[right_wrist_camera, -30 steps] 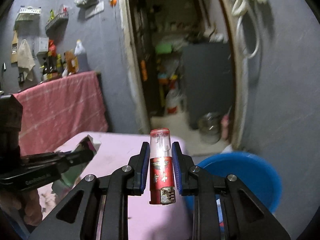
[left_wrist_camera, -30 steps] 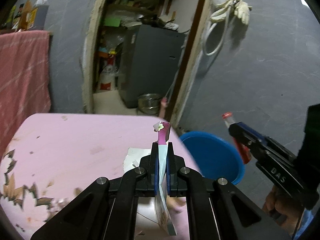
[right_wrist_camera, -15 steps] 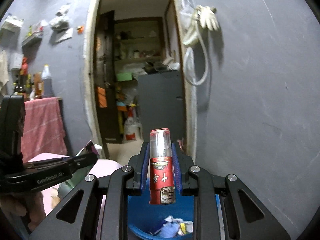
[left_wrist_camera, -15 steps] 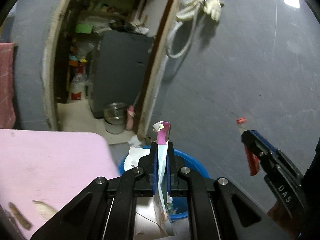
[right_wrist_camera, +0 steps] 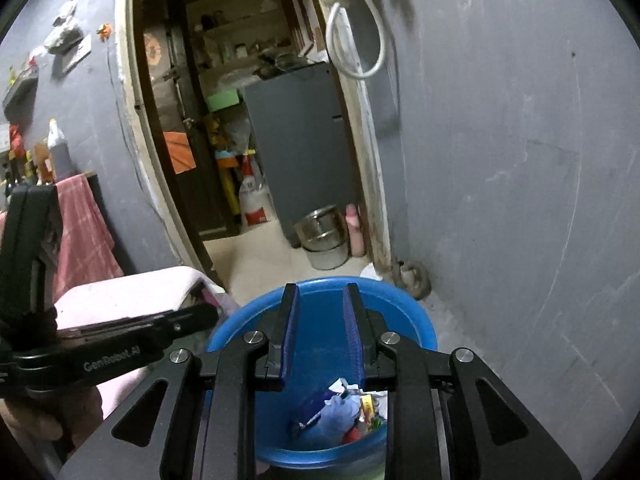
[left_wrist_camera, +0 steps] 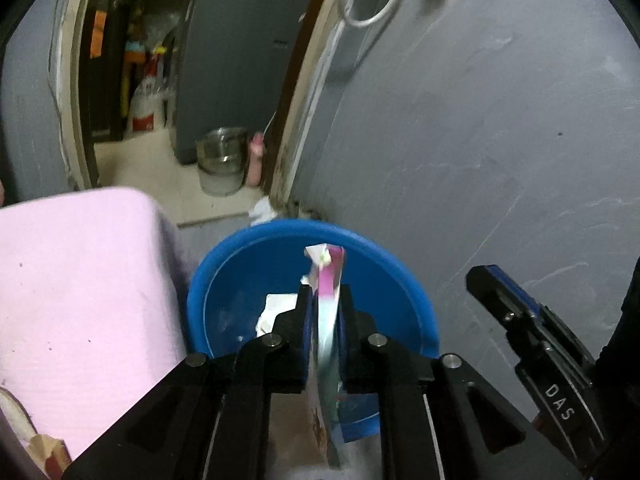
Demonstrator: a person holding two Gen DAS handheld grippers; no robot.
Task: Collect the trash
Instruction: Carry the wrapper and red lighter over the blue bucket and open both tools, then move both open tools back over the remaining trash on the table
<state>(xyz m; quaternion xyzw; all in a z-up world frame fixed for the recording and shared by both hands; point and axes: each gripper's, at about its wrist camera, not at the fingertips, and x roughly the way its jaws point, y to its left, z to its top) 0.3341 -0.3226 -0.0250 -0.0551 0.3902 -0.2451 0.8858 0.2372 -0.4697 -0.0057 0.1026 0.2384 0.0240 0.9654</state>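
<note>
Two grippers, the left gripper [left_wrist_camera: 325, 312] and the right gripper [right_wrist_camera: 319, 332], one blue basin [right_wrist_camera: 416, 324], one wrapper [left_wrist_camera: 329, 280], one pink table [left_wrist_camera: 80, 272], one steel pot [right_wrist_camera: 322, 236], one grey cabinet [right_wrist_camera: 300, 140]

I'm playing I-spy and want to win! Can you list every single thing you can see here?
Bucket: one, blue, on the floor by the wall.
Trash pile: one, mixed colours, inside the bucket.
Wrapper: one, pink and silvery, pinched in the left gripper above the bucket.
Table: one, pink, left of the bucket.
Metal pot: one, silver, on the floor in the doorway.
Cabinet: one, grey, behind the pot.
Hose: one, white, hanging on the wall.
Cloth: one, red, hanging at far left.
Left gripper: one, black, shut on the wrapper.
Right gripper: one, black with blue pads, open and empty over the bucket.
</note>
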